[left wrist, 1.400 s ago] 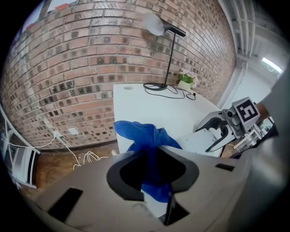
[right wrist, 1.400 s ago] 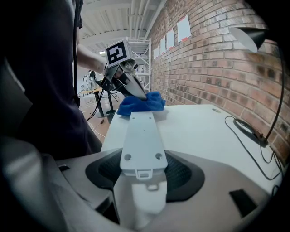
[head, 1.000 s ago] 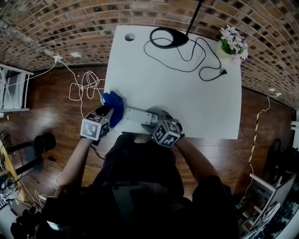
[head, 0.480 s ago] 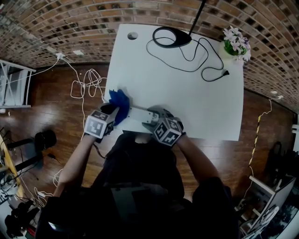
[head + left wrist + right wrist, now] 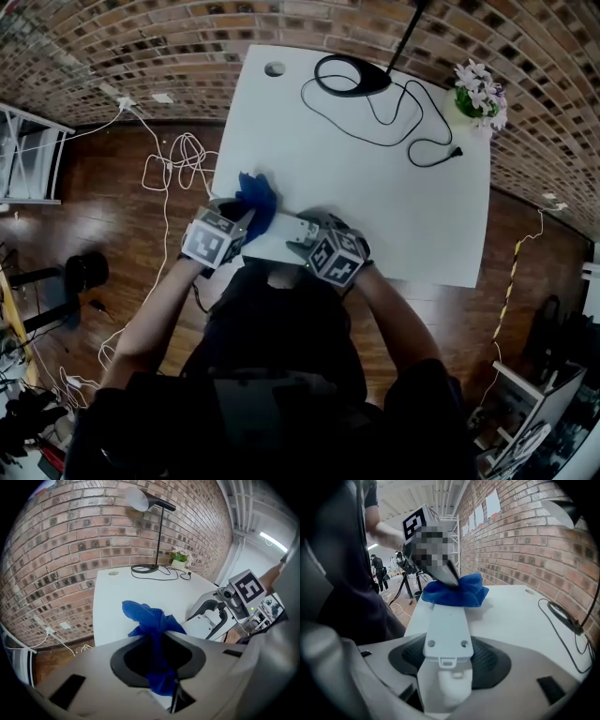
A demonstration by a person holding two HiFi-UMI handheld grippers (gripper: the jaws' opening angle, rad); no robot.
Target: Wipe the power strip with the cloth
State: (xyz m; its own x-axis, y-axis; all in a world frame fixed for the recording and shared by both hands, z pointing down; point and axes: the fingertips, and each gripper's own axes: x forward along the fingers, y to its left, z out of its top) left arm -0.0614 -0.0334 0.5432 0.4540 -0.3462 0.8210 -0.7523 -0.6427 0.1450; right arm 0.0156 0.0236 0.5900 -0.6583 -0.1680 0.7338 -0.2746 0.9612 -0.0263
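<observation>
A white power strip (image 5: 281, 231) lies along the table's near edge. My right gripper (image 5: 306, 247) is shut on its near end; the right gripper view shows the strip (image 5: 446, 629) gripped between the jaws of the right gripper (image 5: 445, 667) and running away from them. A crumpled blue cloth (image 5: 258, 201) covers the strip's far left end. In the left gripper view, my left gripper (image 5: 158, 645) is shut on the cloth (image 5: 151, 620), which bunches out past the jaws. In the head view the left gripper (image 5: 236, 228) presses the cloth down on the strip.
The white table (image 5: 356, 159) carries a black lamp base (image 5: 349, 73) with a looping black cable (image 5: 412, 131), a flower pot (image 5: 478, 94) at the far right corner and a round hole (image 5: 275, 68). White cables (image 5: 173, 164) lie on the wooden floor to the left.
My left gripper has slid the blue cloth a little along the strip toward the right gripper. The right gripper and the strip have stayed in place.
</observation>
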